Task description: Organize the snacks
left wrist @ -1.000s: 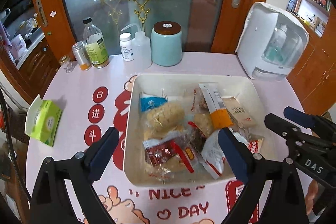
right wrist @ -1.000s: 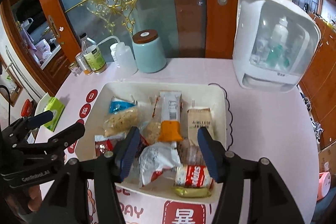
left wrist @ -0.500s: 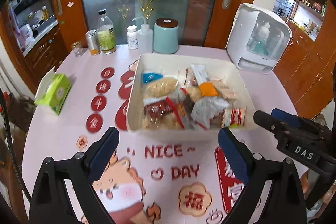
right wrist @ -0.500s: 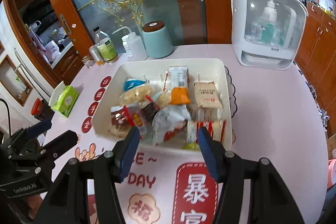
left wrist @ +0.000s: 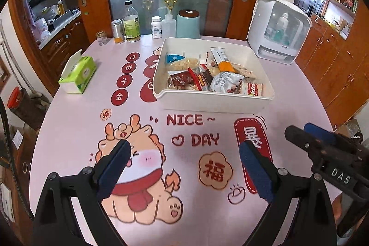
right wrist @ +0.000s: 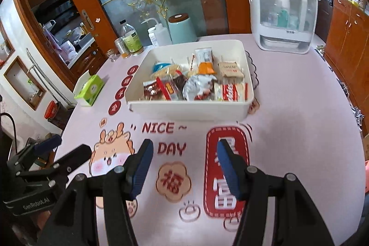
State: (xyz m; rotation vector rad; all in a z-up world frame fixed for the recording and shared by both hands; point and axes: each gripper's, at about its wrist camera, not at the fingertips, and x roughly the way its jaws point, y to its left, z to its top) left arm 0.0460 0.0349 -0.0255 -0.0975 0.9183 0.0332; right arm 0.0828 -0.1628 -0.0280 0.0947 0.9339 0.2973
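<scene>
Snack packets (left wrist: 208, 75) fill a white rectangular bin (left wrist: 214, 103) that stands on the pink printed tablecloth (left wrist: 69, 121), as the left wrist view shows it, well beyond the fingertips and toward the far side of the table. In this view the left gripper (left wrist: 184, 165) hangs above the cartoon dragon print with its jaws spread wide; nothing lies between the blue pads (left wrist: 113, 167) and they touch nothing. The right gripper (left wrist: 309, 133) shows at the right edge, low over the tablecloth, also with nothing in it. A green tissue box (left wrist: 77, 74) lies near the left edge of the table, well apart from the bin, and behind the bin stand a teal canister (left wrist: 188, 24), a squeeze bottle (left wrist: 166, 25) and a white cabinet with a clear door (left wrist: 279, 31). From the right wrist view, the right gripper (right wrist: 184, 165) hovers over the red and pink prints, its jaws released and parted about halfway, empty, with the pads (right wrist: 227, 167) clear of the cloth. The bin (right wrist: 189, 108) with the packets (right wrist: 196, 82) is ahead of it, not touched. The left gripper (right wrist: 64, 146) appears at the lower left, open and empty, near the table edge.
</scene>
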